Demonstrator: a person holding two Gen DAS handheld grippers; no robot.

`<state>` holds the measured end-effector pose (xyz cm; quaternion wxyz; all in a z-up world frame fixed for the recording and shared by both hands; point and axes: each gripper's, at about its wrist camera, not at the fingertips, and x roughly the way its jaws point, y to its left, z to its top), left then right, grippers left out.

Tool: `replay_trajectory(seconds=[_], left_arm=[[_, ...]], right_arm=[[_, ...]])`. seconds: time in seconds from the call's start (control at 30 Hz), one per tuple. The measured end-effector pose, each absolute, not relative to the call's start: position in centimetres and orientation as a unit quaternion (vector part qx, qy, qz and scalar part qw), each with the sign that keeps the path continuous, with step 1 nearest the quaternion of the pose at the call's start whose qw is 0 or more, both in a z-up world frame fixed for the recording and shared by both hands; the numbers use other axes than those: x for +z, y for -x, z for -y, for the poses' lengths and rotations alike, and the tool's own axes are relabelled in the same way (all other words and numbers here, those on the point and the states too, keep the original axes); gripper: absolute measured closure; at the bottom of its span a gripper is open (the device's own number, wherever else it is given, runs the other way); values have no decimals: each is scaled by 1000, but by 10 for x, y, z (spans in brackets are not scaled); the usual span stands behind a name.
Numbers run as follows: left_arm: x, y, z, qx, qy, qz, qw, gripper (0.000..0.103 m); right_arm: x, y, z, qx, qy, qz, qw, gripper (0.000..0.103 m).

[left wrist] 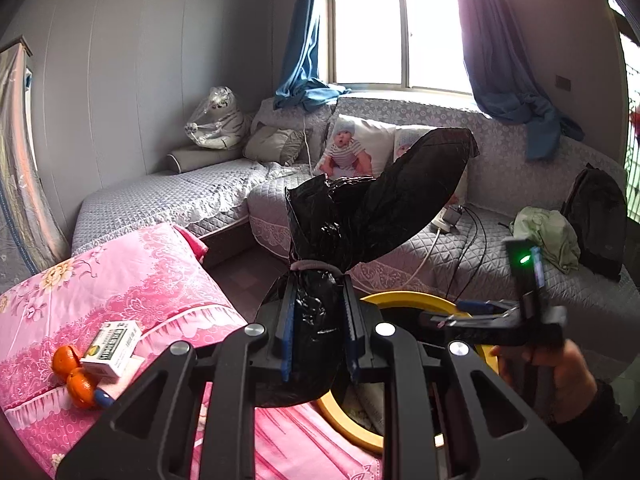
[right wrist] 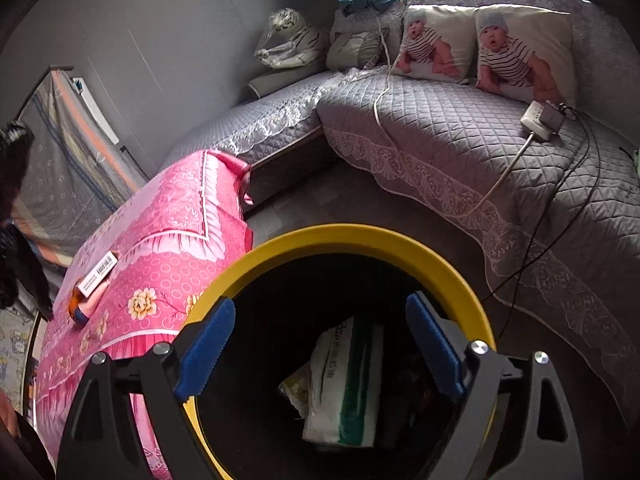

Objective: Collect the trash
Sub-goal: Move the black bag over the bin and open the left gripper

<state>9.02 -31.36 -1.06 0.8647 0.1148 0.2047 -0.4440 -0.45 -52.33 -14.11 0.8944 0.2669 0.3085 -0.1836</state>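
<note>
Grey quilted sofa [right wrist: 440,140] spans twelve to three o'clock, carrying two baby-print cushions [right wrist: 436,42], a plastic-wrapped tiger toy [left wrist: 218,120] at eleven o'clock.

In the left wrist view the left gripper [left wrist: 318,332] sits at six o'clock, clamped on a bag [left wrist: 360,216] that rises toward one o'clock. The bin [left wrist: 404,300] lies just behind and right of it, beside the table [left wrist: 132,272] at eight o'clock. On the table a box [left wrist: 112,342] touches two oranges [left wrist: 74,372] at its near-left end. The right gripper [left wrist: 480,316] is at four o'clock over the bin. The sofa [left wrist: 192,196] runs behind, with cushions [left wrist: 352,148] at twelve o'clock under the window [left wrist: 396,32].

In the right wrist view the right gripper [right wrist: 320,352] hangs spread over the bin [right wrist: 360,240], a packet [right wrist: 348,380] inside it.
</note>
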Motion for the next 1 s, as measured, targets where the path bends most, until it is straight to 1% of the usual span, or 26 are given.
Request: replay_trajectory(seconds=[0.2, 0.4, 0.47, 0.5, 0.57, 0.6, 0.63, 0.77, 0.83, 0.93, 1.0], left_arm=[[-51, -94, 357, -467, -154, -246, 835, 84], [-110, -96, 408, -476, -205, -292, 804, 83], [-120, -100, 416, -476, -204, -303, 800, 80], [-123, -100, 418, -477, -202, -307, 798, 76], [-125, -101, 419, -480, -199, -306, 798, 56], [-123, -100, 416, -477, -194, -301, 803, 30], [-120, -101, 412, -469, -184, -289, 814, 15], [-106, -104, 396, -456, -154, -261, 837, 8], [-98, -111, 384, -445, -122, -256, 849, 8], [-86, -124, 363, -423, -85, -251, 867, 8], [-76, -130, 351, -404, -74, -239, 880, 8]], right_arm=[[-115, 68, 540, -257, -282, -242, 892, 14], [-109, 108, 555, -300, -295, -212, 882, 14], [-111, 113, 556, -304, -295, -211, 881, 14], [-112, 115, 557, -305, -295, -211, 881, 14], [-114, 116, 558, -312, -292, -211, 879, 14], [-115, 116, 558, -314, -293, -211, 878, 14], [-115, 117, 559, -314, -295, -210, 878, 14], [-113, 118, 556, -317, -304, -200, 876, 13], [-110, 115, 554, -310, -305, -195, 879, 13], [-104, 109, 547, -288, -305, -187, 889, 8], [-98, 102, 539, -262, -303, -182, 898, 8]])
